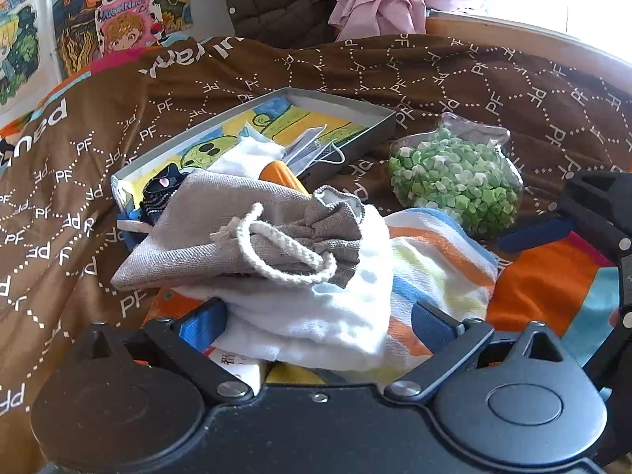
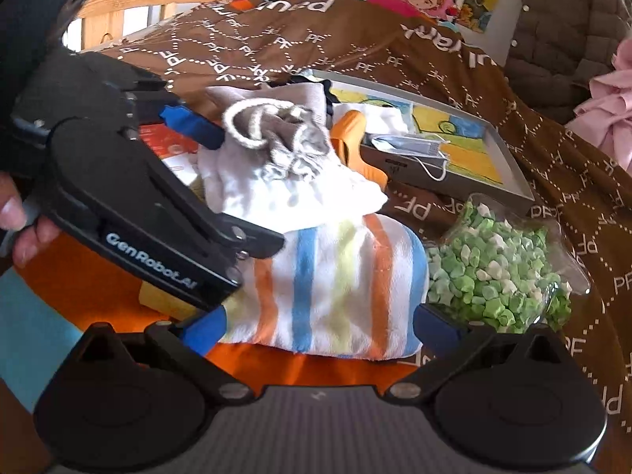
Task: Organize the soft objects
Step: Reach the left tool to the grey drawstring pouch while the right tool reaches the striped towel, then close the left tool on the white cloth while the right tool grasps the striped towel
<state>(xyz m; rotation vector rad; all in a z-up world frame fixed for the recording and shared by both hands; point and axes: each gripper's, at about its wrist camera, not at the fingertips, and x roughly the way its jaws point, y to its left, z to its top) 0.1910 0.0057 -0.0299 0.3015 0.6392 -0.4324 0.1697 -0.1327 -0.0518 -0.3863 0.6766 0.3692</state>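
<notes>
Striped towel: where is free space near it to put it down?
Bare brown blanket lies beyond the box and bag of green paper stars. An orange patch is free left of the striped towel. The middle is crowded: grey pouch, white cloth, both grippers.

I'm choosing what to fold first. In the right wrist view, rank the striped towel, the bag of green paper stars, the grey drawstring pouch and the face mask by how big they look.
1. striped towel, though it lies nearest the camera
2. bag of green paper stars
3. grey drawstring pouch
4. face mask
</notes>
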